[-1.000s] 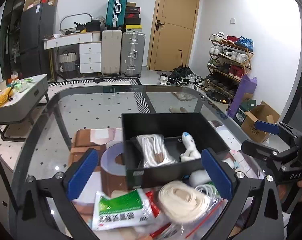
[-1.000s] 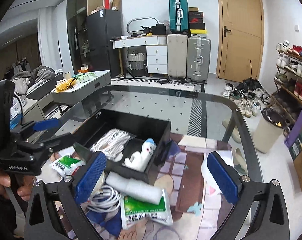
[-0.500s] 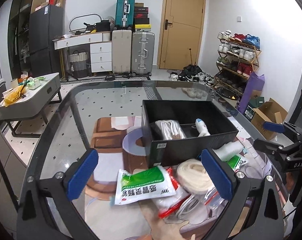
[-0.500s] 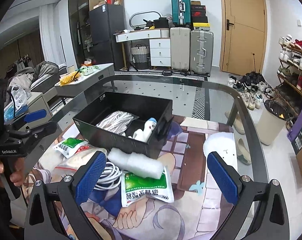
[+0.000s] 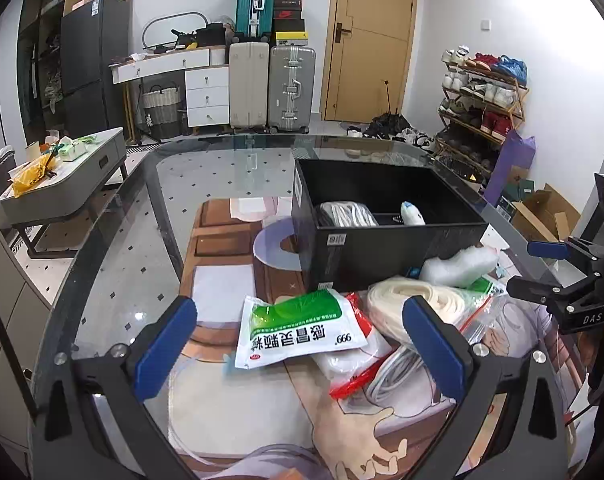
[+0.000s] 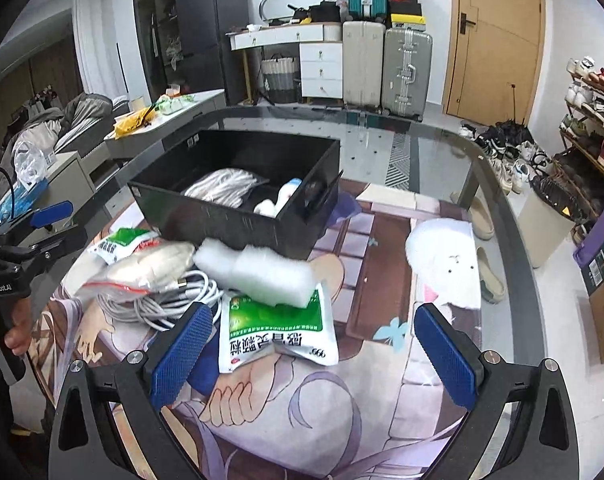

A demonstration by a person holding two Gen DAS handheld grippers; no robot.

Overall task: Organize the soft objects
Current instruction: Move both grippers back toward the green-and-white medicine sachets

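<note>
A black box [image 5: 398,240] [image 6: 237,216] stands on the glass table, holding a white rope bundle [image 5: 348,214] [image 6: 221,186] and a small white plush toy [image 5: 412,213] [image 6: 275,202]. In front of it lie a green-and-white packet [image 5: 302,330] [image 6: 275,326], a bagged cream coil [image 5: 416,310] [image 6: 149,266], a white foam piece [image 5: 458,266] [image 6: 257,272] and a white cable [image 6: 157,300]. My left gripper [image 5: 297,346] is open above the packet. My right gripper [image 6: 314,354] is open over the other packet, empty.
A white fluffy pad [image 6: 442,260] lies on the printed mat [image 6: 382,380] to the right. The glass table edge [image 5: 113,216] curves on the left. A low side table [image 5: 61,184], suitcases [image 5: 269,88] and a shoe rack [image 5: 482,104] stand beyond.
Both grippers have pulled back from the black box toward the near side of the table, so the packets, coil and cable now lie between the fingers. Both stay open.
</note>
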